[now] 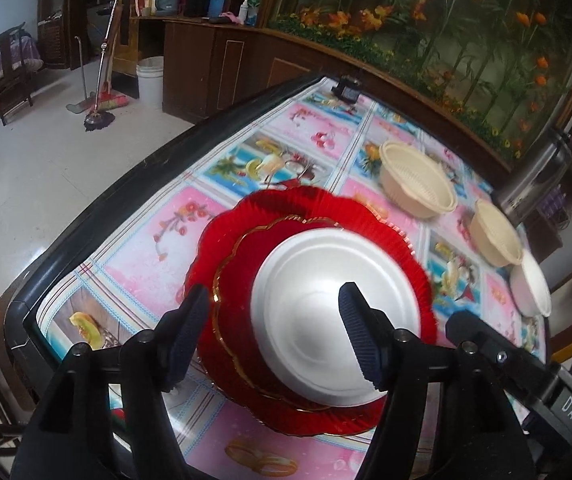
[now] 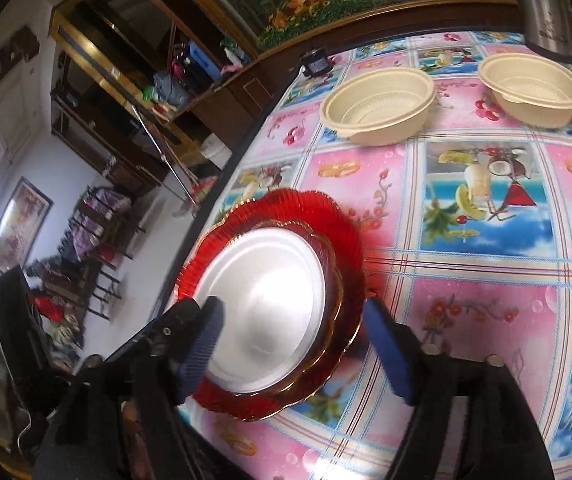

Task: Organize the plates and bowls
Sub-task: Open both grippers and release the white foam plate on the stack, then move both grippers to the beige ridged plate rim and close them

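Resting near the surface's (image 2: 466,248) left edge, a white plate (image 1: 326,312) tops 2 stacked red plates (image 2: 326,216). Left claw (image 1: 273,336) and right claw (image 2: 290,344) hover over them, jaws apart, gripping nothing. 2 beige bowls (image 2: 378,108) sit toward the far edge.

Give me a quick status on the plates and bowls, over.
Left gripper and right gripper both open, empty. White plate stacked on two red plates. Two beige bowls and white bowl unstacked. Nothing blocking.
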Tool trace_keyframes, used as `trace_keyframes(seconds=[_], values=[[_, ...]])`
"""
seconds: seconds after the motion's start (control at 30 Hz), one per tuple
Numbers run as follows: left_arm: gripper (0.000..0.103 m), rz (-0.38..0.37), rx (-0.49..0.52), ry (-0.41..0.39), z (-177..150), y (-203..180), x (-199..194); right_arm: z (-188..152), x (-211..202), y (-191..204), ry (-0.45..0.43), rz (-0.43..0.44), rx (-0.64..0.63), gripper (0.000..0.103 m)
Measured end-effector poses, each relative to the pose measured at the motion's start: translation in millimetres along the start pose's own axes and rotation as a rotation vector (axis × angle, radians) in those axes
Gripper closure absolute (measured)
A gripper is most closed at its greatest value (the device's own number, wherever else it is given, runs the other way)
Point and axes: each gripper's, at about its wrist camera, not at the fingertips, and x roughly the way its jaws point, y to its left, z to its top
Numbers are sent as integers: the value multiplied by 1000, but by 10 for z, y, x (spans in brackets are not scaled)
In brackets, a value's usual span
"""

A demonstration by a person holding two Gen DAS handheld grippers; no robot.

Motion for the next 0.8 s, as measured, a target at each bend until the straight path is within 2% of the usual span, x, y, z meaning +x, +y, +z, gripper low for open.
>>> trace_keyframes(seconds=[0.07,0.2,0.3,0.4,0.6,0.8], values=[[28,-15,-4,-15,89,-56,-53,34,-80,-52,5,43,30,16],[28,-66,33,-9,343,-246,-89,134,-216,-241,18,139,147,16],[28,-103,61,12,588,-406,-51,269,-357,-357,-11,150,185,16],[28,-110,76,43,817,-571,57,479,-487,-491,-54,161,232,15],[28,-59,105,114,1120,-942,567,937,-402,-736,-61,132,291,15],[28,-31,101,230,1298,-1270,1205,1341,-101,-940,-47,66,317,17]])
